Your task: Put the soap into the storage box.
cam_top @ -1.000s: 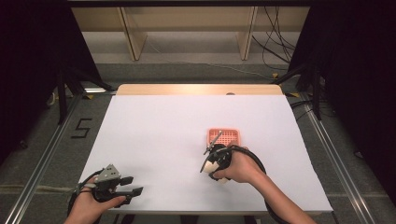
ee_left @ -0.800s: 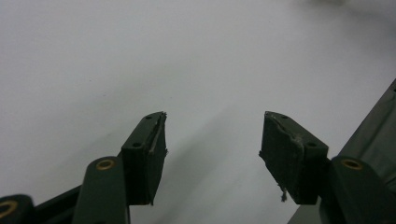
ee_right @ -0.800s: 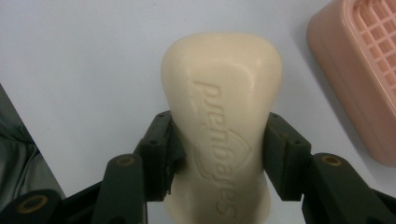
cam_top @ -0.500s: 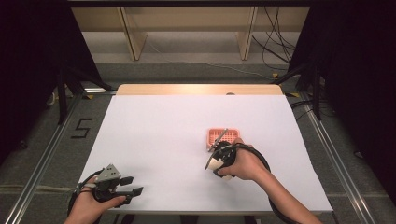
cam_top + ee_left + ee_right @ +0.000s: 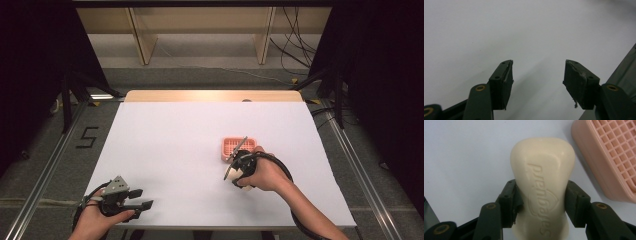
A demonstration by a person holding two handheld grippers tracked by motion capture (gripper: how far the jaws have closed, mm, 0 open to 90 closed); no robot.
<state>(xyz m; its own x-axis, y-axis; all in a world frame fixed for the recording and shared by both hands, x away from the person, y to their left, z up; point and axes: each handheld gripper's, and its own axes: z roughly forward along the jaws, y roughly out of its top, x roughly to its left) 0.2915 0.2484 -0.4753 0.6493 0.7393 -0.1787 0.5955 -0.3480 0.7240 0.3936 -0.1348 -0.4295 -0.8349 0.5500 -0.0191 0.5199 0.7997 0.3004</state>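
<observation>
A cream soap bar (image 5: 542, 175) with raised lettering sits between the jaws of my right gripper (image 5: 541, 195), which is shut on its sides. In the high view this right gripper (image 5: 235, 169) is right of the table's middle, with the soap bar (image 5: 233, 178) pale beneath the hand. A pink slotted soap dish (image 5: 614, 157) lies just beside the bar, and in the high view the dish (image 5: 233, 146) is directly beyond the gripper. My left gripper (image 5: 142, 199) rests at the front left of the table. Its jaws (image 5: 537, 80) are open with nothing between them.
A white sheet covers the table (image 5: 165, 140), and a wooden strip (image 5: 210, 96) shows along its far edge. Metal rails (image 5: 45, 165) run along both sides. Shelving legs and cables (image 5: 295, 45) lie on the floor beyond.
The right hand has edged slightly away from the front edge with the soap bar still gripped. The left gripper has stayed where it was.
</observation>
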